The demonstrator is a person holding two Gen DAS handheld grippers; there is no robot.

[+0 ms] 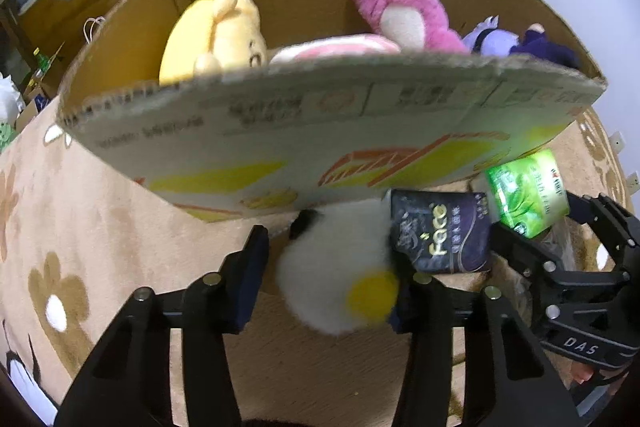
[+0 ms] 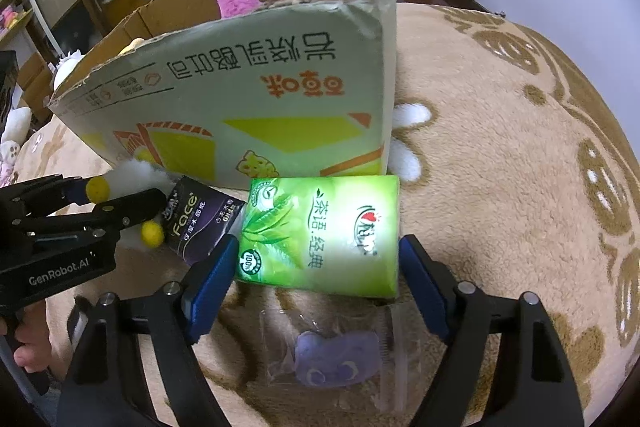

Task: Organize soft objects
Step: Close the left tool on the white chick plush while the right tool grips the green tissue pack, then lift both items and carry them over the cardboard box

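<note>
Dark "Face" tissue pack (image 2: 204, 223), left jaws around white plush (image 1: 340, 267), right jaws apart.
</note>
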